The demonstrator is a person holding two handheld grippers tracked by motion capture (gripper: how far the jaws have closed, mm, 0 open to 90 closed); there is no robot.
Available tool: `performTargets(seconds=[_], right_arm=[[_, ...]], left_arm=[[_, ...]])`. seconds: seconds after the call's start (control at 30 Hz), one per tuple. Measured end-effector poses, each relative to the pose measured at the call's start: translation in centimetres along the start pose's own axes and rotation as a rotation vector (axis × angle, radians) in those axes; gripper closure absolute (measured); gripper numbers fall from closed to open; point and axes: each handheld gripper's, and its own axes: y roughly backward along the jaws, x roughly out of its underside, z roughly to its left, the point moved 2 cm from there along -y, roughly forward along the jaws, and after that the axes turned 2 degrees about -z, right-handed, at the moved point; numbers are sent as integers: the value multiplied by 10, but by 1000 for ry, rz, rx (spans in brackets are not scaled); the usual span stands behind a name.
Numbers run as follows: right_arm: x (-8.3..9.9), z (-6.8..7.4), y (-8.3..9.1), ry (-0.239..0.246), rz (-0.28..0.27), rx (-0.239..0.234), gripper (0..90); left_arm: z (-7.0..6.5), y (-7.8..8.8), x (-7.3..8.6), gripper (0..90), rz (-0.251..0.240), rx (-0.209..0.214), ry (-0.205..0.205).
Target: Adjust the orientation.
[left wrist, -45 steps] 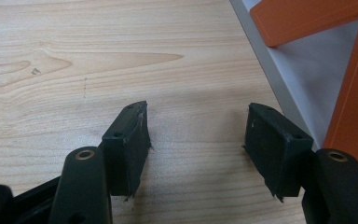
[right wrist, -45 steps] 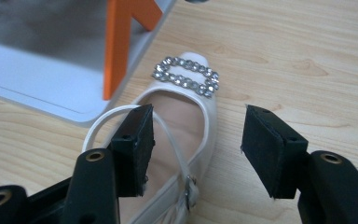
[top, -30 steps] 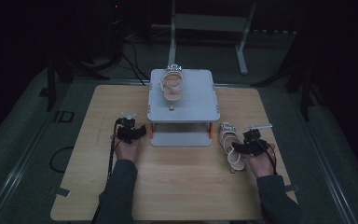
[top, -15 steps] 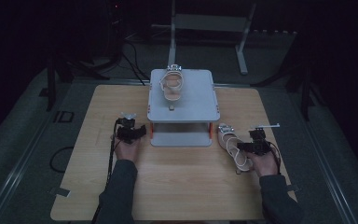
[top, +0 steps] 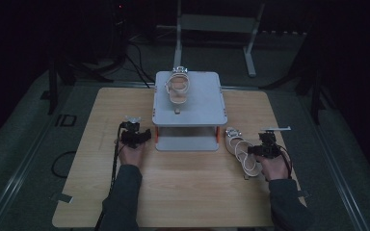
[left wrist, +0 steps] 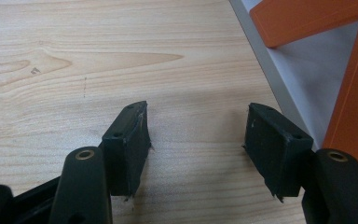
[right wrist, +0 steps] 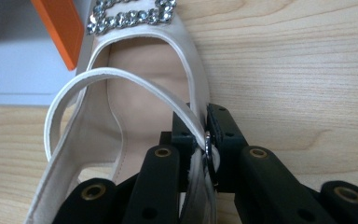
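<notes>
The right gripper (right wrist: 204, 140) has just been closing its jaws onto the sandal's strap (right wrist: 193, 116) at lower right; probably a lift to the grey rack (top: 207, 108) is next. The left gripper (left wrist: 196, 140) hangs open, empty.

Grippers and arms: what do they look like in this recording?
Both grippers, left gripper and right gripper, are black, with blocky pads and brass-coloured rivets. A dark cable trails from the left one. The person wears dark grey long sleeves.

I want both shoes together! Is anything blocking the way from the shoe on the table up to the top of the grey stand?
Nothing visible blocks it. The right gripper is clamped on the sandal; the stand top has bare room beside the other sandal.
</notes>
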Motion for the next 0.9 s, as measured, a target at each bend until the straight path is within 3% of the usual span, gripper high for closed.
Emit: performTargets(seconds=[0.27,0.4,0.67,0.9], right_arm=[[-3,-4,0,-48,-14,-60,830],[-6,-5,2,-67,-35,-45,830],[-17,-10,5,-93,-57,-63,830],[-35,-8,10,-109,-84,-63,830]], left_arm=[[-1,0,0,401,-1,-5,-4],[-1,0,0,401,-2,-6,-4],[-1,0,0,400,-2,-6,-4],[-1,0,0,400,-2,-6,-4]])
